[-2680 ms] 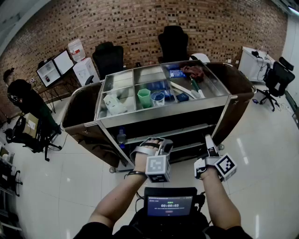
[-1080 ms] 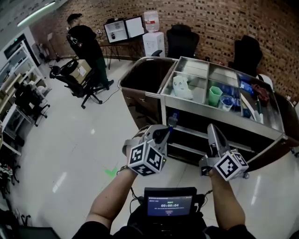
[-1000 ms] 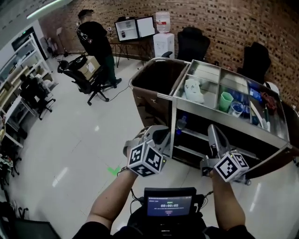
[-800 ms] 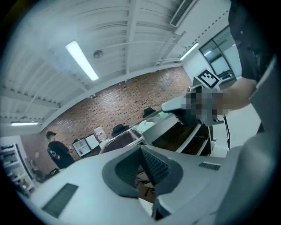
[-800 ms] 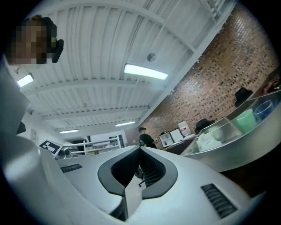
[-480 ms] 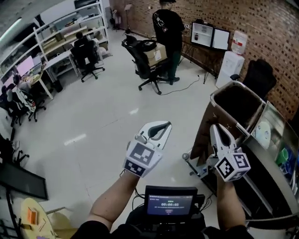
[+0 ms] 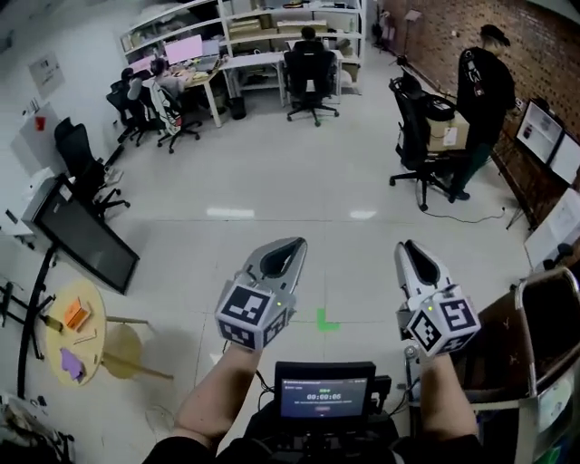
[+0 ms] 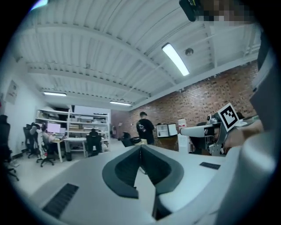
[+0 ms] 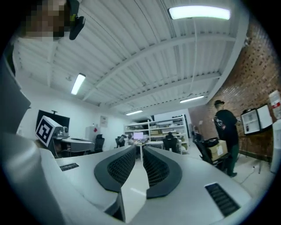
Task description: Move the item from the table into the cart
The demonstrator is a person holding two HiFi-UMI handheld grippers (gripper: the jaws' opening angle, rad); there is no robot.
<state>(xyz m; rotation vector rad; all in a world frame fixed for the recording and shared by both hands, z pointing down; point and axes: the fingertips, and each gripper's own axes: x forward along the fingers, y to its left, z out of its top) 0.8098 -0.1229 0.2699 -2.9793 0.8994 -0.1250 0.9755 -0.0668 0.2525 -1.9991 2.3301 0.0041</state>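
A small screen (image 7: 326, 397) is carried at chest level, at the bottom of the head view, between the two forearms. Both grippers are held level ahead of it, side by side and apart, above the floor (image 7: 272, 186). The left gripper (image 7: 294, 244) is clenched: in the left gripper view its jaws are seen pressed together at the tips, and nothing is held between them. The jaws of the right gripper (image 7: 404, 245) have just been eased apart a little. In the right gripper view a narrow gap is seen between the pads, and nothing is located in it.

A green mark (image 7: 324, 319) is seen on the floor between the two grippers. The cart (image 7: 555, 328) is located at the right edge of the head view, just beside the right forearm; only its brown end bin and metal rim are shown. The round table (image 7: 89, 349) is located at the lower left, well apart from both grippers. An orange item (image 7: 77, 317) and a purple item (image 7: 71, 362) are laid on it. Which of these is the task's item cannot be told.

Farther out, a black monitor (image 7: 86, 246) on a stand is placed at the left. A standing person (image 7: 483, 91) is seen at the upper right, beside an office chair (image 7: 412, 107) loaded with a cardboard box (image 7: 446, 134). Desks (image 7: 254, 63) with seated people are lined along the far wall, under shelves (image 7: 290, 14)
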